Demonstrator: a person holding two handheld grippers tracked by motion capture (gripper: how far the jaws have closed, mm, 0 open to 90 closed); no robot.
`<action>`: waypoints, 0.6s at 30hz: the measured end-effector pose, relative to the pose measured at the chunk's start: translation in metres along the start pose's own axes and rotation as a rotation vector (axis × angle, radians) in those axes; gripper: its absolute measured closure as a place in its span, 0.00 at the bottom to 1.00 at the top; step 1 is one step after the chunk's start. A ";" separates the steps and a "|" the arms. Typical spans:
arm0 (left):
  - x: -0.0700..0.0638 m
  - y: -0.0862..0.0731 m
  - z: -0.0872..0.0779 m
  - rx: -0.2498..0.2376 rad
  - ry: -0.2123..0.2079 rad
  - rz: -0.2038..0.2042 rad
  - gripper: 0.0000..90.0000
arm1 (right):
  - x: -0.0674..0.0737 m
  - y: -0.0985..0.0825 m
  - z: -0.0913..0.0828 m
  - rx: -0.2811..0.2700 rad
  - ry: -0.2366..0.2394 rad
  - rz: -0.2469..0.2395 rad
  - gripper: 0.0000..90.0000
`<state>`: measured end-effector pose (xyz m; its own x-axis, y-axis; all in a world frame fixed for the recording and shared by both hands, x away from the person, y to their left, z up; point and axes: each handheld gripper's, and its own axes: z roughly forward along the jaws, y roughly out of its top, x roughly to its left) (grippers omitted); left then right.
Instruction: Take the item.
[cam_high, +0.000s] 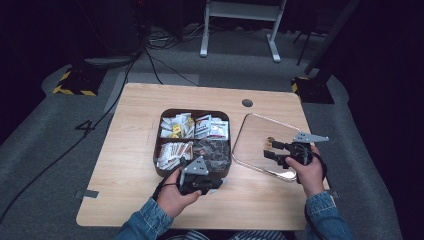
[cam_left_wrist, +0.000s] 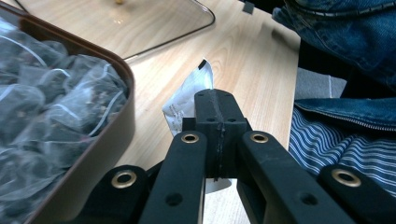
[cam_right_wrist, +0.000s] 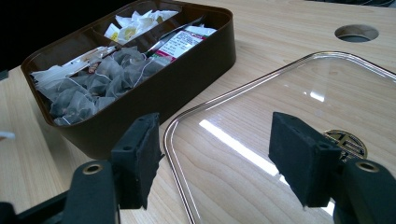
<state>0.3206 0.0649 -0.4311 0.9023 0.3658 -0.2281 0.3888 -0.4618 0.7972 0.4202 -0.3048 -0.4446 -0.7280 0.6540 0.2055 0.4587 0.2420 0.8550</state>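
Left gripper (cam_left_wrist: 217, 109) pinched on white sachet (cam_left_wrist: 187, 95) (probably paper); right gripper (cam_right_wrist: 219, 158) wide apart, empty, above clear lid (cam_right_wrist: 280, 98).

Three cams here: one fixed overhead, one riding on each gripper.

The high one sits above the person's side of the table (cam_high: 130, 150), looking forward and down, far enough back to get the whole top plus the floor beyond. The left gripper (cam_left_wrist: 218, 114) cam looks along its own fingers (cam_left_wrist: 233, 122) from super close and low, skimming the table next to the brown box (cam_left_wrist: 114, 135), facing toward the clear lid (cam_left_wrist: 154, 28) and the person's lap. The right gripper (cam_right_wrist: 224, 161) cam is also low and close, looking across the lid (cam_right_wrist: 261, 126) back at the box (cam_right_wrist: 187, 84). All three views share the box and lid.
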 end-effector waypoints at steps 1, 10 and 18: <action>-0.001 0.000 0.002 0.004 -0.004 0.002 1.00 | 0.000 0.000 0.000 0.000 0.000 0.001 0.39; -0.001 -0.009 0.020 0.053 -0.030 0.001 1.00 | 0.000 0.000 0.000 0.000 0.003 0.001 0.39; -0.002 -0.014 0.032 0.092 -0.037 0.002 1.00 | 0.000 -0.001 0.000 0.003 0.004 0.002 0.39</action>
<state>0.3197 0.0447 -0.4600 0.9087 0.3357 -0.2480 0.4007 -0.5355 0.7434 0.4202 -0.3052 -0.4454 -0.7290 0.6517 0.2094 0.4620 0.2426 0.8531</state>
